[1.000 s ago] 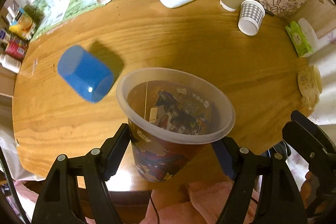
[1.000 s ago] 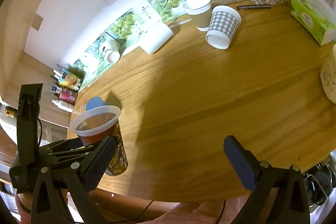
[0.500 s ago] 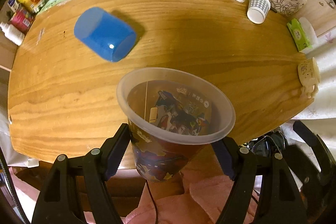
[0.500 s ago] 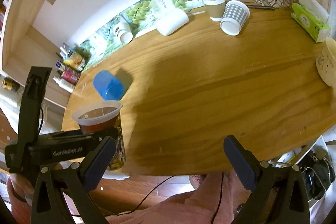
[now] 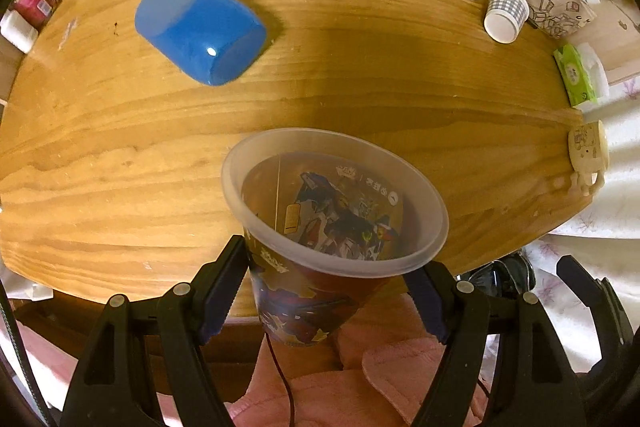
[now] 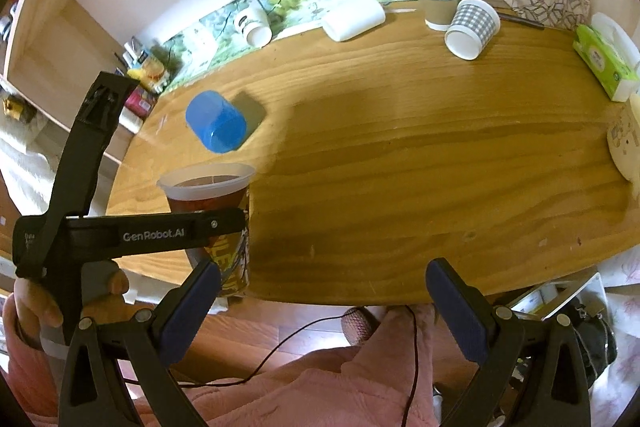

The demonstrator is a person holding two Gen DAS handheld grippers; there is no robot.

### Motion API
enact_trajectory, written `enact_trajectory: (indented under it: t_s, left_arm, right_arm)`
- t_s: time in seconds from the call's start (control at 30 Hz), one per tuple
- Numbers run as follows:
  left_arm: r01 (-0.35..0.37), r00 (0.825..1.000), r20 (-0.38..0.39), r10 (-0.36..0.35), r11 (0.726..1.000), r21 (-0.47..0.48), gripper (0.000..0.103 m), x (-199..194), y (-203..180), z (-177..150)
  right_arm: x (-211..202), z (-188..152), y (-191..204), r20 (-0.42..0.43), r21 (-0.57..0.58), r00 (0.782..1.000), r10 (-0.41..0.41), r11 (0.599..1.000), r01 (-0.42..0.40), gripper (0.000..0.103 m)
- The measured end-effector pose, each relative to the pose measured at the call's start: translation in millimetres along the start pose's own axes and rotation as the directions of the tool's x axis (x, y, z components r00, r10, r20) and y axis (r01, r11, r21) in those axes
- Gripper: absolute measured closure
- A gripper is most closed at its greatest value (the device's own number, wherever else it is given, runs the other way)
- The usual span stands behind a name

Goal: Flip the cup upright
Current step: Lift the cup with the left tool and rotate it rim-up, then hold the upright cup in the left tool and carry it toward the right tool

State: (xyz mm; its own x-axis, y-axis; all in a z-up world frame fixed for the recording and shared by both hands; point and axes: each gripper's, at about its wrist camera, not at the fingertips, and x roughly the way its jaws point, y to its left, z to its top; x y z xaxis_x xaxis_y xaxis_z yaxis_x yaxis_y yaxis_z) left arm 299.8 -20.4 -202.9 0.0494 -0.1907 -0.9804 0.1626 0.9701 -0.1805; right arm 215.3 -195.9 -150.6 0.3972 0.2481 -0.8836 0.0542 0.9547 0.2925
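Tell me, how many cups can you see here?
5. A printed cup held in the left gripper; a blue cup on its side; a white cup, a brown cup and a checked cup at the far edge. Others may be hidden.

Left wrist view: looks steeply down along its fingers at the wooden table, close behind the printed cup at 6 o'clock. Right wrist view: set farther back, facing the table and rear wall; same cup at 9 o'clock. Both share the blue cup and tabletop.
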Motion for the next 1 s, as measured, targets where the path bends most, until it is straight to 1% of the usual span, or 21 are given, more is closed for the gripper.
enact_trajectory:
  t_s: [0.2, 0.7, 0.83, 1.0]
  left_arm:
    - [0.026, 0.999, -0.030, -0.027, 0.999, -0.038, 0.024, 10, 5, 5]
    - [0.041, 0.996, -0.076, -0.050, 0.992, -0.117, 0.024, 29, 12, 22]
    - [0.040, 0.995, -0.082, -0.051, 0.991, -0.129, 0.024, 30, 14, 26]
    - [0.057, 0.995, -0.067, -0.067, 0.988, -0.141, 0.023, 30, 15, 30]
  right_arm:
    - [6, 6, 2, -0.033, -0.037, 0.999, -0.007, 0.999, 0.006, 0.000]
    - [24, 31, 7, -0.090, -0.110, 0.996, -0.001, 0.994, -0.009, 0.000]
    - [28, 36, 8, -0.102, -0.128, 0.995, -0.003, 0.992, -0.010, 0.000]
    - [32, 42, 7, -0.115, -0.148, 0.993, -0.012, 0.989, -0.005, 0.000]
